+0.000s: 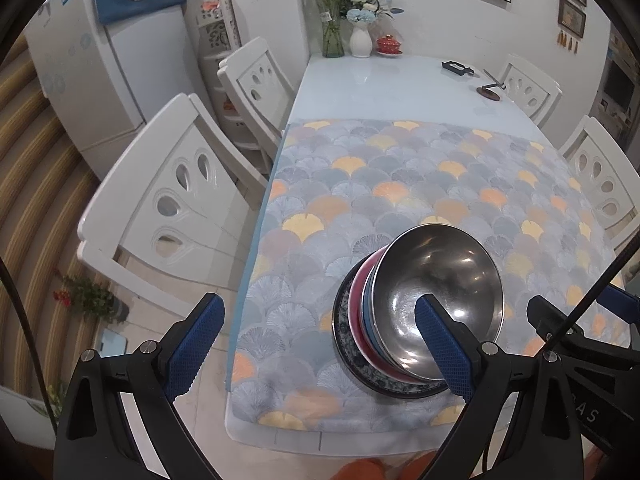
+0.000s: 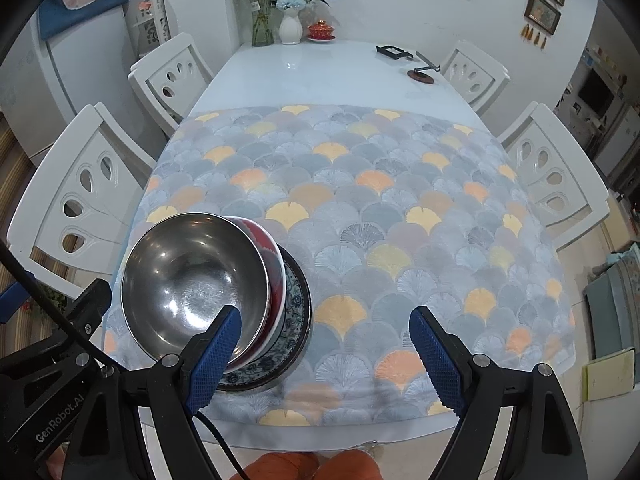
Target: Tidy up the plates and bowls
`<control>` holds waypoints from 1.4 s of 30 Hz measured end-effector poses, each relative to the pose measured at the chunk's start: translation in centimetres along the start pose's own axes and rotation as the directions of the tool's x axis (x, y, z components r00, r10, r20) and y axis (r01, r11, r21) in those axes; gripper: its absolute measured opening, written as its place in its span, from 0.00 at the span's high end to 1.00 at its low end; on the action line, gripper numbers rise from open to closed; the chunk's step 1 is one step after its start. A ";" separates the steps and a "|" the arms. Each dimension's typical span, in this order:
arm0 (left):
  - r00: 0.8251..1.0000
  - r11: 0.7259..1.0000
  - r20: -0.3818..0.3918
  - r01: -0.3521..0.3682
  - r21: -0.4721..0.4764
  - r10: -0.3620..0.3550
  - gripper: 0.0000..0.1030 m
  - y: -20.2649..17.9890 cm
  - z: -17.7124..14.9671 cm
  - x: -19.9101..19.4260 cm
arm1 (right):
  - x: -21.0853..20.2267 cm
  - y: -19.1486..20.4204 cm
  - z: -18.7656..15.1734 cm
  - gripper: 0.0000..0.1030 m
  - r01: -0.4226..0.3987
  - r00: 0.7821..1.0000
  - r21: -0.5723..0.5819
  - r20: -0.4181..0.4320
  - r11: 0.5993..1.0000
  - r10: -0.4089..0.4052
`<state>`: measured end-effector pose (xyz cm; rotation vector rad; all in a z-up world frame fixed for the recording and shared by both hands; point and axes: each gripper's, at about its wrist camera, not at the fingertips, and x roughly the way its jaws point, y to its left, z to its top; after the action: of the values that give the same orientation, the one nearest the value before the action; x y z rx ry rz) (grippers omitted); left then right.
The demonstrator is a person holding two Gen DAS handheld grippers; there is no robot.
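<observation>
White chairs flank the pale desk, whose near half carries a fan-patterned cloth; a fridge stands to the left. Left tongs gape wide, empty, beside the steel bowl stacked on a red bowl and patterned plate.

Right-wrist view: same cloth, flower vases at the desk's far end. Right tongs stand wide, holding nothing, the stack at their left.

A: What's at the far end of the tabletop?
B: Glass vase w/ greenery, white vase, red lidded cup.
A: Sides?
B: White chairs; fan-pattern cloth nearer.
</observation>
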<state>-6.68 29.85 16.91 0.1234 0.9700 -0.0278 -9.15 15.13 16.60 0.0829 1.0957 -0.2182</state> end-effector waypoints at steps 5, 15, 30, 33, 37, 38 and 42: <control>1.000 1.000 0.017 -0.013 0.012 0.013 0.07 -0.4 0.2 -0.3 | -0.1 -0.4 0.4 0.18 0.029 0.999 -0.001 0.015 1.000 -0.028; 1.000 1.000 0.003 -0.011 0.014 0.011 0.07 -0.7 0.8 0.2 | -0.1 -0.8 0.6 0.18 0.043 0.999 0.017 0.013 0.999 -0.043; 1.000 0.999 0.027 -0.013 0.037 0.012 0.07 -1.3 1.0 -0.1 | -0.6 -0.5 1.0 0.18 0.055 0.998 0.021 0.026 0.998 -0.055; 1.000 0.999 0.027 -0.017 0.042 0.016 0.07 -1.4 0.9 -0.3 | -0.6 -0.6 0.9 0.18 0.055 0.998 0.021 0.021 0.998 -0.056; 0.999 0.999 0.032 -0.014 0.041 0.013 0.07 -1.7 1.0 -0.5 | -0.8 -0.8 0.8 0.18 0.054 0.998 0.025 0.017 0.998 -0.054; 0.999 0.999 0.035 -0.016 0.038 0.014 0.07 -1.8 1.0 -0.6 | -0.8 -0.9 0.8 0.18 0.057 0.998 0.023 0.021 0.998 -0.057; 0.998 0.999 0.048 -0.042 0.019 0.041 0.07 -2.3 1.0 -0.8 | -1.1 -1.1 0.8 0.18 0.055 0.998 0.011 0.026 0.998 -0.055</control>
<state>-6.51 27.40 17.88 0.1605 0.9191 -0.0028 -9.12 14.04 17.98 0.0585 1.0713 -0.2736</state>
